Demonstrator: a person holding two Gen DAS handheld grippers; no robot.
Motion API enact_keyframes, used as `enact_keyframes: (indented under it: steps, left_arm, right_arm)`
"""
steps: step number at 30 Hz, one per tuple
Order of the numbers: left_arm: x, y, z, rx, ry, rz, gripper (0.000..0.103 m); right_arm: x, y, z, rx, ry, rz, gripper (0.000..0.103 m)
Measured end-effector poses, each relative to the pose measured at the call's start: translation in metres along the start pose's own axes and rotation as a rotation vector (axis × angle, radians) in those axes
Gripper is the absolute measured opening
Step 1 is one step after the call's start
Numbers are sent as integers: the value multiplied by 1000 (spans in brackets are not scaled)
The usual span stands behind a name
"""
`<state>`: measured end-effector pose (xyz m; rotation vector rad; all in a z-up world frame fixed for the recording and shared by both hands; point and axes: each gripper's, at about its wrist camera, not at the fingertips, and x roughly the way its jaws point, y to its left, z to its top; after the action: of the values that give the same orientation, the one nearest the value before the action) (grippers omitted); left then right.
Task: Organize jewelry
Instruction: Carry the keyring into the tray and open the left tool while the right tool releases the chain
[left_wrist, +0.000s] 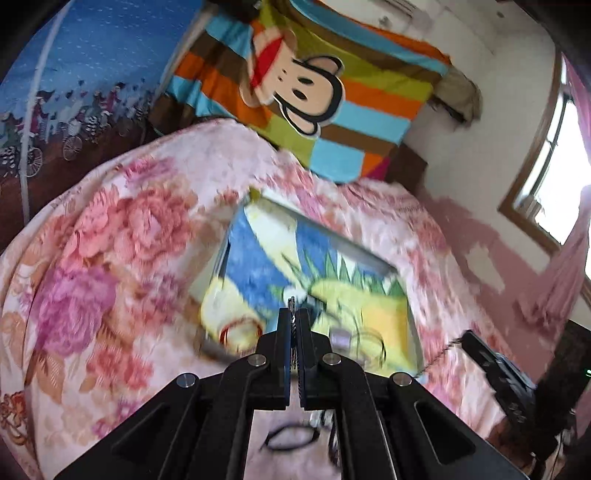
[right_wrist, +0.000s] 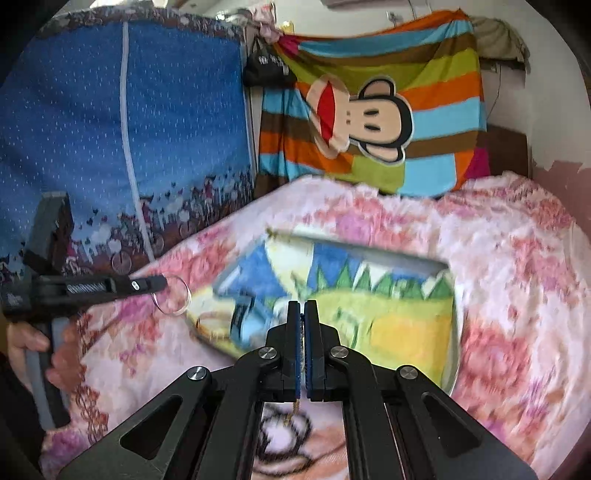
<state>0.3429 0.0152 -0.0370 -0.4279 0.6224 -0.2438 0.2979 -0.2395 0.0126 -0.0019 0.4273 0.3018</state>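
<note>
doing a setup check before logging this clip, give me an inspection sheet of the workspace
surface: bed under a pink floral blanket, bunched and uneven
job's things: tray lined with a bright cloth; clear bangle at the left gripper tip; thin chain between the right gripper's fingers; red ring and other pieces on the tray, too blurred to name
clutter: dark object at the bed's edge
grippers: left gripper shut on the bangle; right gripper shut on the chain
cables: nothing seen
surroundings: striped monkey blanket hung behind, blue printed cloth, window
</note>
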Motion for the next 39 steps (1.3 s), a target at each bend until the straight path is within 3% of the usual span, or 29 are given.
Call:
enact_keyframes:
  steps: [7, 13, 19, 28, 34, 37, 39]
  left_arm:
    - [35, -2, 11, -4, -18, 11, 3]
    - [60, 19, 6, -70, 31, 20, 3]
    - [79, 27, -5, -82, 102, 35, 3]
    - [95, 20, -19, 16, 175, 104, 4]
    - [99, 13, -24, 93, 211, 145, 18]
    - [95, 7, -25, 132, 206, 159, 27]
    - [90, 3, -25, 159, 198, 169, 40]
  right_arm:
    - [8, 1, 40, -32, -91, -31, 2]
    - [35, -7, 43, 28, -95, -50, 2]
    - [73, -18, 1, 95, 37, -38, 2]
    - [111, -34, -57, 187, 223, -30, 2]
    - [118, -33, -68, 189, 274, -40, 3]
    - [117, -35, -69, 191, 284, -56, 12]
    - [113, -36, -68, 192, 281, -65, 32]
